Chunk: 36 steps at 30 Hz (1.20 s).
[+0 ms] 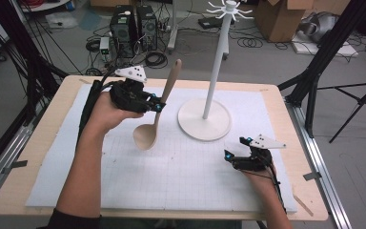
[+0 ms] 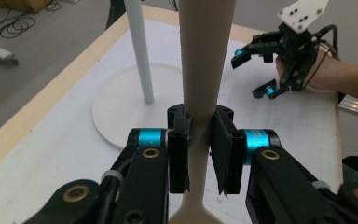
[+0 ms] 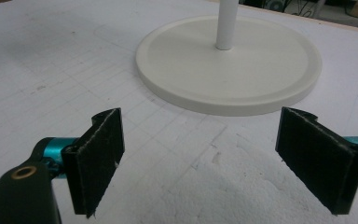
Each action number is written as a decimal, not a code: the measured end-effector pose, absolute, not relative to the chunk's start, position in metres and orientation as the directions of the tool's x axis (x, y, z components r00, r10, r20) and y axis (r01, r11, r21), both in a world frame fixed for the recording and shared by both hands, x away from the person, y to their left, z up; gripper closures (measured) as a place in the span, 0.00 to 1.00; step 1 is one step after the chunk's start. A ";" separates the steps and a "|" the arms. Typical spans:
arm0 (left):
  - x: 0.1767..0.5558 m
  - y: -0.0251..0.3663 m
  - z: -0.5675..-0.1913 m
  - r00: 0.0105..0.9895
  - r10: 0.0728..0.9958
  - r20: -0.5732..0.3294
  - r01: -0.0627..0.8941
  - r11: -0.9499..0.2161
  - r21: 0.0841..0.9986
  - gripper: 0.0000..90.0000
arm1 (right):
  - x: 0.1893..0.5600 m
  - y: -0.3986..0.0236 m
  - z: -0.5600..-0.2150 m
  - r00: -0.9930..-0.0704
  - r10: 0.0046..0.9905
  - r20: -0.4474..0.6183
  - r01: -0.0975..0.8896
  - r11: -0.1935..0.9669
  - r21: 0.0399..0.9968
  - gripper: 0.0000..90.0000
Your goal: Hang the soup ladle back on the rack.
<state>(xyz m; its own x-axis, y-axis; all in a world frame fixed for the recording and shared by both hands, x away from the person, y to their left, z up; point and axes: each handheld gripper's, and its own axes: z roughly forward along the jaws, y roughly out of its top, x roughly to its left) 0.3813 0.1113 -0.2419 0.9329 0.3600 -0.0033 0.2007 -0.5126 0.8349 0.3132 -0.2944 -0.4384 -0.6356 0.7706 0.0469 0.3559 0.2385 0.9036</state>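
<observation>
In your left gripper view the wooden spoon (image 2: 205,70) runs off the top edge, and its bowl is cut by the bottom edge. The pads hide the stretch of handle they clamp. The white stand (image 2: 140,51) loses its pole's upper part at that top edge too. In your right gripper view, the pole is cut off just above the base.

High view above the near edge, looking forward and down over the whole surface (image 1: 43,157), two claw views close and low, all sharing the white stand (image 1: 205,119) (image 2: 140,93) (image 3: 228,65)
</observation>
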 end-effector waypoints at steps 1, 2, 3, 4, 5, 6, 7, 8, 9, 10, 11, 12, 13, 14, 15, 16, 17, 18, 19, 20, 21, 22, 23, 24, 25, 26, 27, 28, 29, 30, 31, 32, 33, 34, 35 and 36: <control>0.381 0.110 -0.238 0.933 0.360 -0.003 0.199 -0.507 0.838 0.86 | 0.313 -0.294 -0.438 -0.636 0.770 0.047 0.356 0.239 0.904 0.16; 0.382 0.109 -0.234 0.934 0.359 0.005 0.191 -0.509 0.839 0.86 | 0.313 -0.294 -0.438 -0.636 0.770 0.047 0.356 0.239 0.904 0.16; 0.382 0.107 -0.231 0.933 0.359 0.006 0.189 -0.504 0.843 0.86 | 0.313 -0.294 -0.438 -0.637 0.770 0.048 0.357 0.239 0.903 0.16; 0.383 0.105 -0.228 0.935 0.355 0.011 0.183 -0.508 0.842 0.86 | 0.313 -0.294 -0.438 -0.636 0.770 0.047 0.356 0.239 0.903 0.16; 0.383 0.103 -0.225 0.936 0.353 0.013 0.179 -0.508 0.843 0.86 | 0.313 -0.294 -0.439 -0.635 0.771 0.044 0.355 0.241 0.903 0.16; 0.384 0.101 -0.222 0.937 0.349 0.014 0.175 -0.504 0.846 0.86 | 0.314 -0.294 -0.439 -0.637 0.769 0.039 0.350 0.244 0.904 0.16; 0.386 0.099 -0.219 0.939 0.343 0.020 0.167 -0.507 0.846 0.86 | 0.314 -0.294 -0.439 -0.637 0.770 0.036 0.349 0.246 0.904 0.16; 0.386 0.097 -0.216 0.938 0.347 0.019 0.168 -0.501 0.849 0.86 | 0.314 -0.294 -0.439 -0.637 0.770 0.039 0.350 0.245 0.904 0.16; 0.388 0.096 -0.214 0.940 0.341 0.021 0.163 -0.501 0.850 0.86 | 0.314 -0.294 -0.439 -0.637 0.770 0.039 0.350 0.245 0.904 0.16; 0.388 0.094 -0.212 0.939 0.343 0.020 0.162 -0.495 0.854 0.86 | 0.314 -0.294 -0.439 -0.638 0.769 0.039 0.350 0.245 0.904 0.16; 0.389 0.093 -0.210 0.940 0.341 0.019 0.160 -0.491 0.856 0.86 | 0.314 -0.294 -0.439 -0.637 0.769 0.040 0.350 0.243 0.905 0.16; 0.391 0.092 -0.207 0.942 0.334 0.014 0.159 -0.485 0.860 0.86 | 0.313 -0.294 -0.438 -0.636 0.770 0.045 0.355 0.240 0.903 0.16; 0.393 0.091 -0.205 0.943 0.333 0.012 0.160 -0.485 0.860 0.86 | 0.313 -0.294 -0.438 -0.636 0.770 0.047 0.355 0.239 0.904 0.16; 0.395 0.091 -0.203 0.942 0.334 0.014 0.160 -0.488 0.858 0.86 | 0.313 -0.294 -0.438 -0.636 0.770 0.047 0.356 0.239 0.904 0.16; 0.397 0.089 -0.201 0.940 0.340 0.009 0.165 -0.480 0.862 0.86 | 0.313 -0.294 -0.438 -0.636 0.770 0.047 0.356 0.239 0.904 0.16; 0.399 0.088 -0.200 0.939 0.343 0.009 0.167 -0.480 0.861 0.86 | 0.313 -0.294 -0.438 -0.635 0.771 0.049 0.357 0.237 0.904 0.16; 0.401 0.087 -0.198 0.938 0.347 0.005 0.171 -0.475 0.863 0.86 | 0.313 -0.294 -0.439 -0.637 0.770 0.048 0.356 0.238 0.904 0.16; 0.402 0.086 -0.197 0.938 0.348 0.006 0.169 -0.472 0.865 0.86 | 0.314 -0.294 -0.438 -0.637 0.769 0.043 0.351 0.241 0.905 0.16; 0.404 0.085 -0.196 0.937 0.350 0.006 0.170 -0.471 0.866 0.86 | 0.314 -0.294 -0.438 -0.637 0.769 0.043 0.351 0.241 0.905 0.16; 0.405 0.084 -0.194 0.936 0.353 0.003 0.173 -0.466 0.868 0.86 | 0.313 -0.294 -0.438 -0.637 0.769 0.049 0.356 0.237 0.904 0.16; 0.406 0.083 -0.193 0.935 0.355 0.002 0.176 -0.468 0.866 0.86 | 0.314 -0.295 -0.438 -0.636 0.770 0.045 0.352 0.239 0.905 0.16; 0.407 0.081 -0.191 0.935 0.355 0.003 0.176 -0.470 0.865 0.86 | 0.314 -0.295 -0.438 -0.636 0.770 0.045 0.352 0.239 0.905 0.16; 0.408 0.080 -0.190 0.935 0.356 0.004 0.176 -0.473 0.863 0.86 | 0.314 -0.295 -0.438 -0.636 0.770 0.045 0.352 0.238 0.905 0.16; 0.409 0.079 -0.188 0.934 0.357 0.007 0.173 -0.472 0.865 0.86 | 0.314 -0.295 -0.438 -0.638 0.769 0.045 0.352 0.239 0.905 0.16; 0.410 0.078 -0.187 0.935 0.355 0.007 0.173 -0.474 0.863 0.86 | 0.314 -0.295 -0.438 -0.638 0.769 0.045 0.352 0.239 0.905 0.16; 0.410 0.078 -0.185 0.935 0.354 0.008 0.172 -0.474 0.864 0.86 | 0.313 -0.294 -0.438 -0.638 0.768 0.047 0.353 0.238 0.905 0.16; 0.411 0.077 -0.184 0.934 0.357 0.007 0.173 -0.469 0.866 0.86 | 0.314 -0.294 -0.439 -0.639 0.768 0.043 0.349 0.240 0.906 0.16; 0.412 0.076 -0.182 0.936 0.353 0.008 0.170 -0.473 0.865 0.86 | 0.314 -0.294 -0.439 -0.639 0.768 0.042 0.350 0.242 0.905 0.16; 0.413 0.075 -0.181 0.934 0.357 0.012 0.170 -0.475 0.863 0.86 | 0.313 -0.294 -0.439 -0.640 0.767 0.043 0.354 0.244 0.903 0.16; 0.413 0.075 -0.180 0.934 0.357 0.014 0.170 -0.479 0.861 0.86 | 0.313 -0.294 -0.439 -0.640 0.767 0.043 0.354 0.244 0.903 0.16; 0.414 0.074 -0.178 0.935 0.355 0.015 0.169 -0.481 0.860 0.86 | 0.313 -0.294 -0.439 -0.641 0.766 0.044 0.354 0.245 0.903 0.16; 0.414 0.073 -0.177 0.934 0.357 0.013 0.170 -0.477 0.862 0.86 | 0.313 -0.294 -0.439 -0.641 0.766 0.042 0.352 0.245 0.903 0.16; 0.414 0.072 -0.176 0.934 0.357 0.014 0.170 -0.478 0.862 0.86 | 0.313 -0.294 -0.439 -0.641 0.766 0.044 0.354 0.244 0.903 0.16; 0.415 0.071 -0.174 0.935 0.355 0.018 0.166 -0.481 0.861 0.86 | 0.313 -0.294 -0.439 -0.641 0.766 0.044 0.354 0.244 0.903 0.16; 0.415 0.069 -0.173 0.933 0.359 0.014 0.169 -0.474 0.864 0.86 | 0.313 -0.294 -0.439 -0.641 0.766 0.043 0.353 0.245 0.903 0.16; 0.415 0.068 -0.172 0.934 0.358 0.013 0.170 -0.473 0.864 0.86 | 0.313 -0.294 -0.439 -0.640 0.767 0.043 0.354 0.245 0.903 0.16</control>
<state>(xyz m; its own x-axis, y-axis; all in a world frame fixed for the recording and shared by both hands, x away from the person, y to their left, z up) 0.4155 0.0682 -0.1721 0.9337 0.3578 0.0129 0.1695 -0.4734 0.8644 0.3133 -0.2936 -0.4386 -0.6404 0.7668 0.0431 0.3540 0.2449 0.9026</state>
